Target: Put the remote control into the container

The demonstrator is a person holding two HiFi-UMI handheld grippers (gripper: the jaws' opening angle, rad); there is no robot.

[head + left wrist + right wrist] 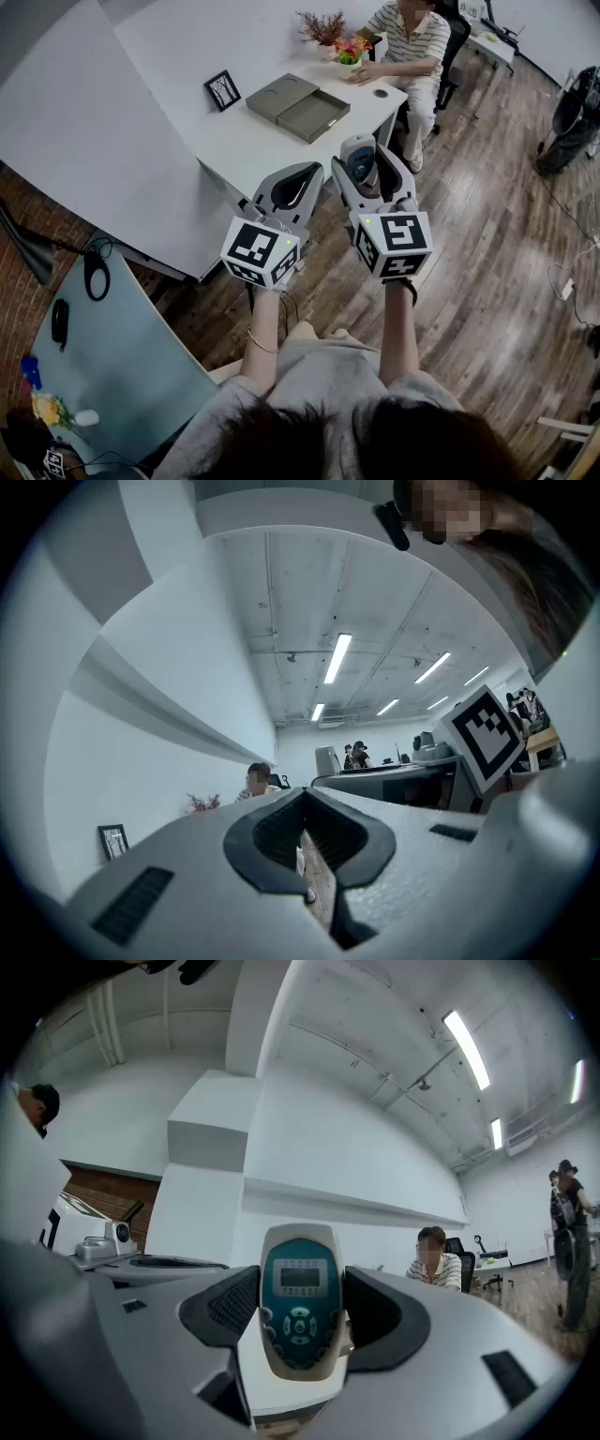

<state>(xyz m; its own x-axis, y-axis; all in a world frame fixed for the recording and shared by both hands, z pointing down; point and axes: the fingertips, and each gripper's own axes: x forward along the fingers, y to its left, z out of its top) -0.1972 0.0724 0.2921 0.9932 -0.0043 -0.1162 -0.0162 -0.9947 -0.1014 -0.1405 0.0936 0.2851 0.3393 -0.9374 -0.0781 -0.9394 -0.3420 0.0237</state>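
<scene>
Gripping the remote control (359,164) between its pads, the right gripper (366,155) is holding it upright in the air at the centre of the head view, above the wooden floor (487,234). In the right gripper view the remote is standing mid-frame with its teal button face toward the camera, and both jaws are pressing on its sides. The left gripper (314,171) is hanging just left of it with its jaws closed tip to tip and nothing between them. The grey container (319,111) is lying open on the white desk (253,150) in the upper centre of the head view, well apart from the remote. A small picture frame (222,90) is standing left of the container. A seated person in a striped shirt (412,42) is sitting at the desk's far end, upper right.
</scene>
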